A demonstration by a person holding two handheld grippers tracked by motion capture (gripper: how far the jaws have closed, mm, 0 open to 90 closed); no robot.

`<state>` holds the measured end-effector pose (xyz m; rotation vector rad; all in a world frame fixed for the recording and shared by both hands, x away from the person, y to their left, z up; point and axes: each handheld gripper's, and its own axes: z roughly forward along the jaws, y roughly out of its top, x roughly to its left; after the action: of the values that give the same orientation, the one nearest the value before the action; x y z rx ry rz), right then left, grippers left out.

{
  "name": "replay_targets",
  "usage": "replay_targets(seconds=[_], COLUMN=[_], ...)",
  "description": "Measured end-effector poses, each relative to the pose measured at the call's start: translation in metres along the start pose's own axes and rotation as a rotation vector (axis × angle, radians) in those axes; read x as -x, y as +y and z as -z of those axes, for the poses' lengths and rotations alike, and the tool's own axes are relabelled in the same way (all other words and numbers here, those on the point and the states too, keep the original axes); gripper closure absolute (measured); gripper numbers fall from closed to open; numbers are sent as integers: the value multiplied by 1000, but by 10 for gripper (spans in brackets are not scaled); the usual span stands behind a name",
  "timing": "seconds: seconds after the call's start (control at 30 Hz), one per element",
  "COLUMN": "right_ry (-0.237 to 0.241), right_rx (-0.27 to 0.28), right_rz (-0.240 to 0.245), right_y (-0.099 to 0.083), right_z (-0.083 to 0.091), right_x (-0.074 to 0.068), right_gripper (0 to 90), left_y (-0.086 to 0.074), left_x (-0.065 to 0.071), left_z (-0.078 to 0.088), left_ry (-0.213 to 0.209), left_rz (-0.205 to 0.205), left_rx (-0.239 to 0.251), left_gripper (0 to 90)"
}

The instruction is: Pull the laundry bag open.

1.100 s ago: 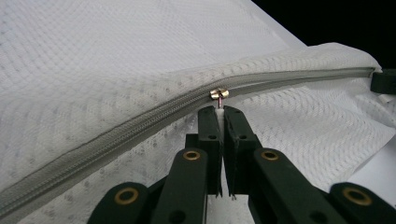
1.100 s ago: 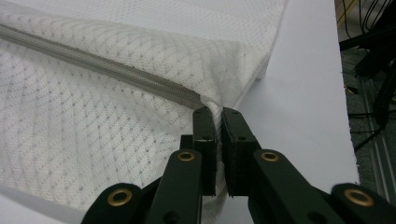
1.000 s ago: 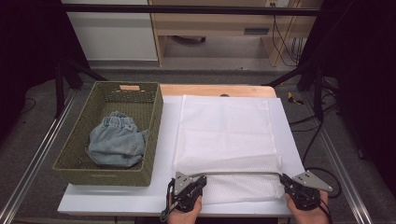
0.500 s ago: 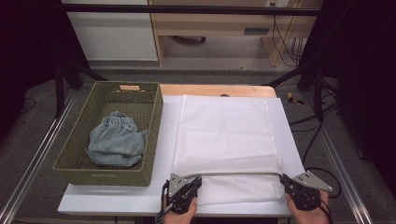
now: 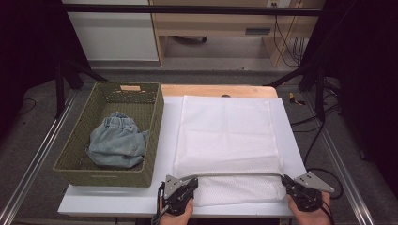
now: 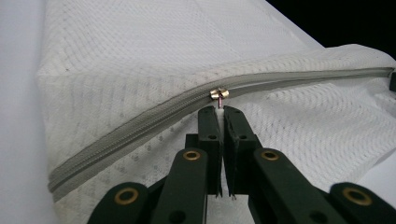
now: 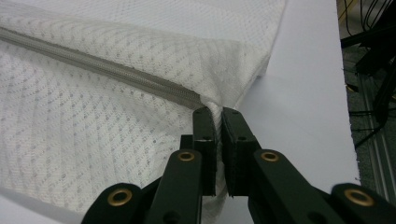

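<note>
**2 grippers clamped on the mesh bag's zipper edge**

A white mesh bag [image 5: 227, 140] lies flat on the white board [image 5: 117, 204] that covers the table, to the right of the basket [image 5: 152, 133]. Its near edge carries a grey zipper [image 5: 234, 175] running left to right between the 2 grippers.

The left gripper [image 5: 184, 186] sits at the bag's near left corner. In the left gripper view its jaws are closed together on the zipper pull [image 6: 219, 94] — the small metal slider sits just past the tips, with a thin tab pinched between them. The zipper [image 6: 140, 126] runs from there down to the left and out to the right across the bag [image 6: 140, 56].

The right gripper [image 5: 287, 180] sits at the near right corner. In the right gripper view its jaws are pressed together on a fold of mesh at the end of the zipper [image 7: 116, 74], right at the bag's [image 7: 93, 149] corner; the bare board [image 7: 303, 107] lies beside it.

The woven green basket stands on the left part of the board, just beside the bag — a crumpled pair of jeans [image 5: 117, 143] lies inside it.
</note>
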<state>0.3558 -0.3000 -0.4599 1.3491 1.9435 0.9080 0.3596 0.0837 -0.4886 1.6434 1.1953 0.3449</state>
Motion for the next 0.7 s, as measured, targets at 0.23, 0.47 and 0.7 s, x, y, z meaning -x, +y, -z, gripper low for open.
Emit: replay_targets(seconds=[0.23, 0.47, 0.7], right_ry=[1, 1, 0], right_rx=[-1, -5, -7], right_rz=[2, 1, 0], right_y=[0, 0, -1], right_z=[0, 0, 0], right_x=[0, 0, 0], right_gripper=[853, 854, 853], left_y=[2, 0, 0], left_x=[-4, -9, -13], left_z=[4, 9, 15], left_ry=[4, 7, 23], left_rz=[-1, 13, 12], left_rx=[3, 9, 16], left_gripper=[868, 868, 868])
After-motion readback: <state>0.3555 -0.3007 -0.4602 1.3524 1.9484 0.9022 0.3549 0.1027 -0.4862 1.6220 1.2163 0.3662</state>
